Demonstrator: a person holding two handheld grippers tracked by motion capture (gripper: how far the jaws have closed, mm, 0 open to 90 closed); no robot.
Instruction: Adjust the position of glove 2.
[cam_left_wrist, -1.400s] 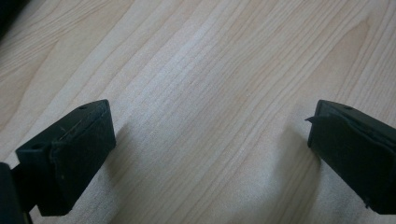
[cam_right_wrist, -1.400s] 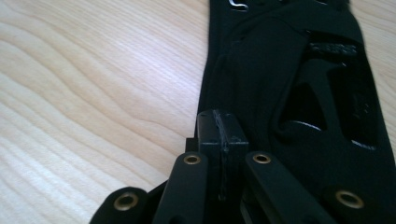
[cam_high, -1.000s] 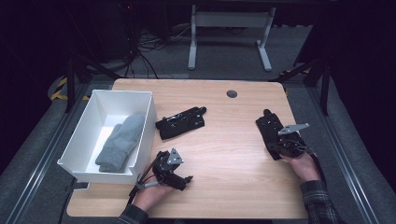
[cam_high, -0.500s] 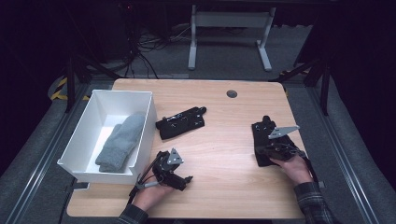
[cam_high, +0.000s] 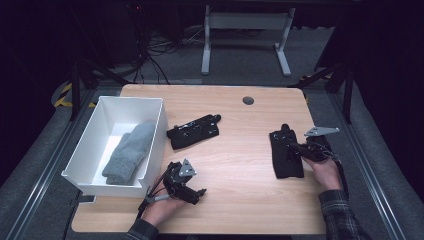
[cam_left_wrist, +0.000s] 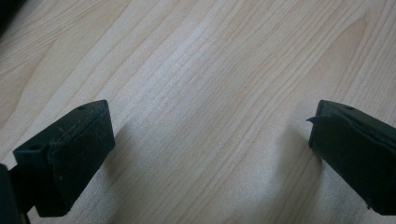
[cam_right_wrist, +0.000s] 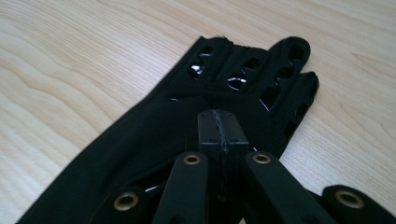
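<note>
on the right half of the wooden table we have the right gripper pressed onto a black glove, its jaws drawn fully together; in the right gripper view they meet over the fabric at the back of the glove, but we cannot tell whether any cloth is actually pinched between them. a second black glove lies near the table's middle, just beside the white bin, which already holds a grey sock. our left gripper rests low at the near edge with its jaws spread wide over bare wood, holding nothing.

we judge the main risk to be a thin or missing bite: if the tips caught only a fold of this slick, perforated fabric, the glove could slide free on lifting, or drag across the wood. it is limp, so it will hang and swing; carried toward the bin it could snag the rim or brush the other glove. the bin is well apart, which lengthens that exposure.
</note>
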